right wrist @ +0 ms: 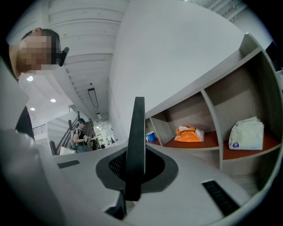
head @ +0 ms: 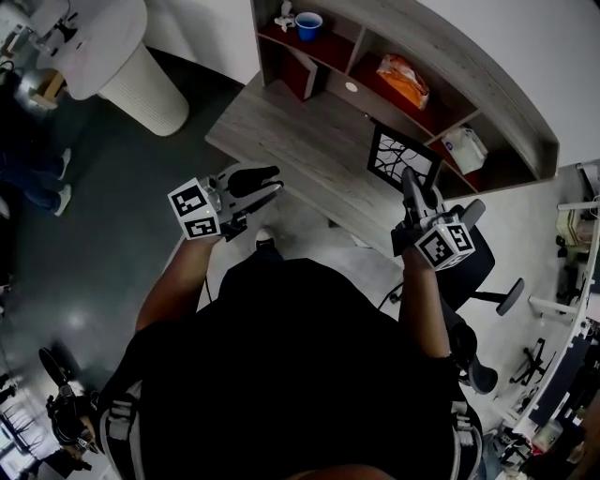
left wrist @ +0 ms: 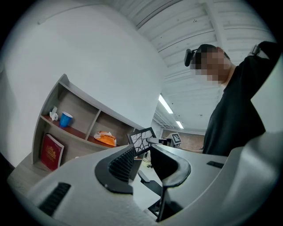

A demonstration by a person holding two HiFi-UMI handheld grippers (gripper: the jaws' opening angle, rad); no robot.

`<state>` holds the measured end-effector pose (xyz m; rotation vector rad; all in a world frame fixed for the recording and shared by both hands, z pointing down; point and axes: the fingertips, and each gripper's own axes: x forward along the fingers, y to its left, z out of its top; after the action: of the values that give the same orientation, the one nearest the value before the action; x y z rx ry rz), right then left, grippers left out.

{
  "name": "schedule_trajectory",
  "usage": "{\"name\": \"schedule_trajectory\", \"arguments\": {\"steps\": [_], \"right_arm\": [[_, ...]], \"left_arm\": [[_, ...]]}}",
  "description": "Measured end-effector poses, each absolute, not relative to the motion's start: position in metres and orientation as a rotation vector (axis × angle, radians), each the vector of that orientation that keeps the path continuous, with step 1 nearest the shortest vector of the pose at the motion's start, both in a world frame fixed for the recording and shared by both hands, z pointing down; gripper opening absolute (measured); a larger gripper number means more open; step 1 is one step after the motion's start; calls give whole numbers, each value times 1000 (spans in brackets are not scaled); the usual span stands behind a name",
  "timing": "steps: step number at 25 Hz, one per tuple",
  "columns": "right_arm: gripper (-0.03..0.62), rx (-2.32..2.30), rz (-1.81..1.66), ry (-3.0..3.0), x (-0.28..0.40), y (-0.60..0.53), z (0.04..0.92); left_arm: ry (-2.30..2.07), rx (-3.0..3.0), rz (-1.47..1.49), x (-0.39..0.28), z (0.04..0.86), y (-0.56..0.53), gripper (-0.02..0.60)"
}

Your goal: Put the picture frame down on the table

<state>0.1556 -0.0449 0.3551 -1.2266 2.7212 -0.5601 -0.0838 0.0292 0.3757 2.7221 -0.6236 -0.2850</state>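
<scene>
head view shows the picture frame [head: 403, 155] face-on, upright at centre right over the tabletop's [head: 300, 141] near edge. my right tool's own view gives only its thin dark edge [right wrist: 136, 145]. my right tool [head: 411, 183] is pinching that frame. my left tool [head: 277, 183], centre left, stands spread with nothing between. the shelf [head: 469, 70] holds, one to a compartment, a red book [left wrist: 52, 152], white packet [head: 466, 148], orange bag [head: 405, 80] and blue cup [head: 308, 25].

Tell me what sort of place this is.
Probably an open office or lab workspace: a wooden desk with a curved shelf unit, an office chair beside it, and a round white table nearby.
</scene>
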Motion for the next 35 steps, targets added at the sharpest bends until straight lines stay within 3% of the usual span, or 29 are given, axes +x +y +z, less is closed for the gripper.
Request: {"name": "schedule_trajectory", "arguments": {"steps": [16,35], "right_arm": [[18,-1321,-558,2704,98,-94,344],[18,-1431,-536,2644,50,-107,333]], "left_arm": [[-544,2779,-295,-143,367,-36,18],[-343,2847,-243,-177,366,-68,17]]}}
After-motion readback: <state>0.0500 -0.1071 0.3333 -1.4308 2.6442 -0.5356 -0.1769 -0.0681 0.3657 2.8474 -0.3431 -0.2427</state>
